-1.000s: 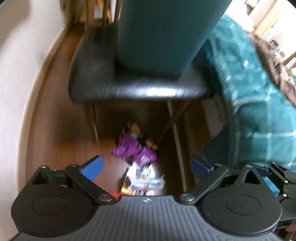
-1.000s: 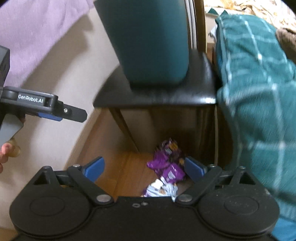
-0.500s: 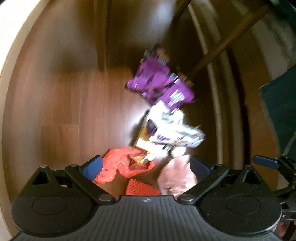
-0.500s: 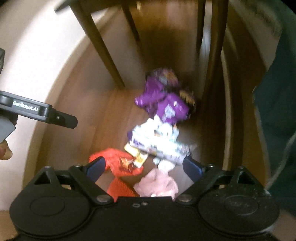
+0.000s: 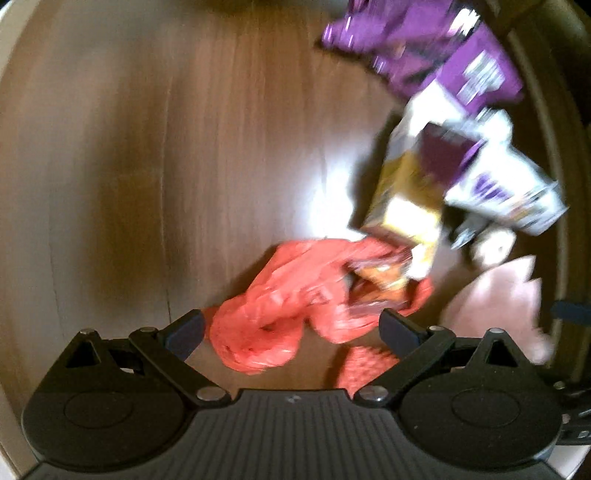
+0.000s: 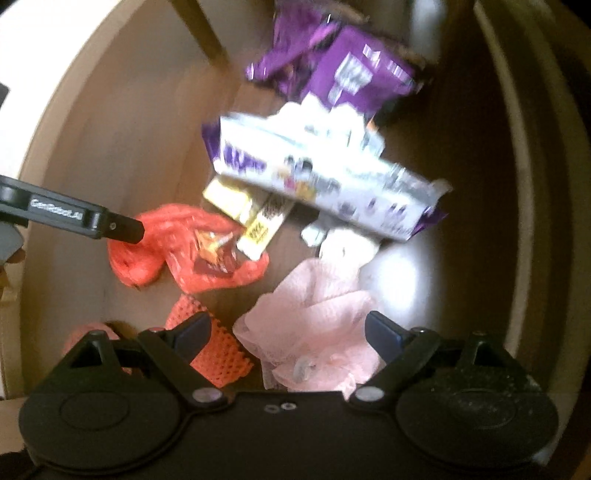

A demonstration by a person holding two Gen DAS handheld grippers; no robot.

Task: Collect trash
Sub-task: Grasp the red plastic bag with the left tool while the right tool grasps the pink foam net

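A brown wooden floor beside a pale wall carries a loose heap of litter, with a dark chair leg standing at its far edge. Nearest the left gripper lies a crumpled orange-red plastic bag, directly between the spread fingers, which stand apart and hold nothing. Just past the bag, a yellow carton and a white-and-purple box lie overlapped, with shiny purple snack wrappers at the far end of the pile. On the near side lie a wad of pink tissue and a piece of orange mesh netting; the right gripper, also spread wide and empty, hangs over the tissue. In the right view the left gripper's finger appears close above the bag, though contact cannot be judged through the blur. The step in hand looks like the approach for a first pick. Next, the left fingers would need to drop around a raised fold of the thin, slack bag and close firmly, since it could slip or drag the small wrapper lying on it.
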